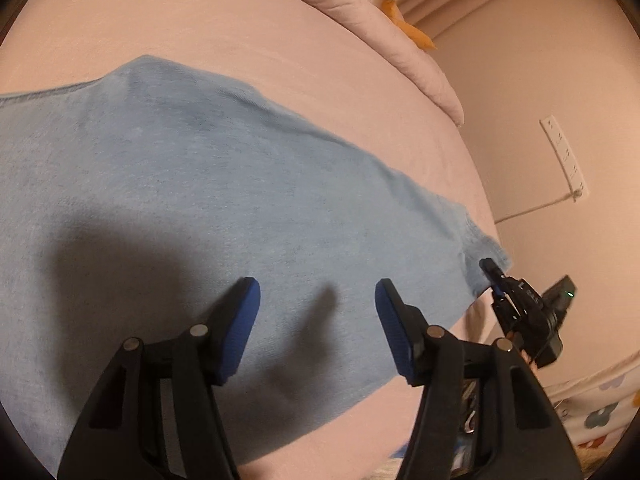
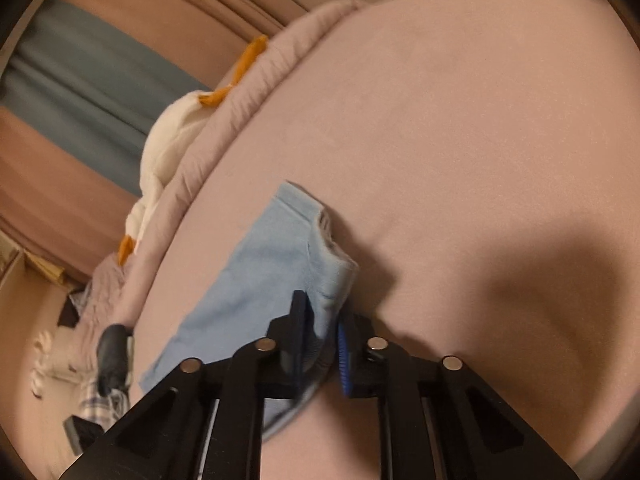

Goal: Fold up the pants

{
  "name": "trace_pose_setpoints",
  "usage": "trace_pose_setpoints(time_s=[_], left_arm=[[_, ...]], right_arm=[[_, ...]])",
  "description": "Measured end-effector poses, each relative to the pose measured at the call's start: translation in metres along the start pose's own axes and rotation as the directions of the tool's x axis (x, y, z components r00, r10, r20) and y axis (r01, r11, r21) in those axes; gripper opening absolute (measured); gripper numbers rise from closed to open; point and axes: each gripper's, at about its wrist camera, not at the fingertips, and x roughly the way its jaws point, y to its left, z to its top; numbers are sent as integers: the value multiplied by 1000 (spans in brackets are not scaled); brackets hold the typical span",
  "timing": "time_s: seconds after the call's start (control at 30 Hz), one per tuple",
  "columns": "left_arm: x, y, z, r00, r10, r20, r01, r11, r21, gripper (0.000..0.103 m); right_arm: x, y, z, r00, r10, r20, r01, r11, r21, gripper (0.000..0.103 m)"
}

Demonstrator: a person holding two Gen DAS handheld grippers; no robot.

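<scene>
The left tongs [image 1: 318, 300] hang spread wide above the light blue pants [image 1: 192, 200], gripping nothing. The right tongs [image 2: 322, 320] are clenched on the pants' [image 2: 260, 272] end corner, lifting it slightly. The pants lie flat across the pink bed [image 1: 240, 32]. A white and orange plush toy [image 2: 168, 136] rests by the bed's far edge.

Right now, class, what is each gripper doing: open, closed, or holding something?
Left gripper: open, above the blue pants, holding nothing.
Right gripper: closed on the hem end of the pants.
</scene>
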Motion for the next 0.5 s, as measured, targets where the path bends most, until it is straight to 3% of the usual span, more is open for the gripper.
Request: trace_pose_setpoints(time_s=[0.1,0.2,0.3,0.4,0.5], left_arm=[[-6,-5,5,991,-132,5,132,989,-72,60],[-5,-19,9,961,-276,6,275,956,-106,62],[6,-32,11,921,-389,-16,383,914,-131,66],[22,-28,12,898,-439,-25,426,882,-199,69],[37,-16,13,893,-449,-25,427,865,-263,68]], right_arm=[[-10,53,-7,998,-8,61,22,974,-226,13],[-10,119,-37,995,-12,102,61,866,-496,13],[-4,160,-75,995,26,94,41,763,-645,13],[6,184,-110,996,69,59,-6,701,-713,13],[20,196,-141,998,61,6,-36,654,-756,13]])
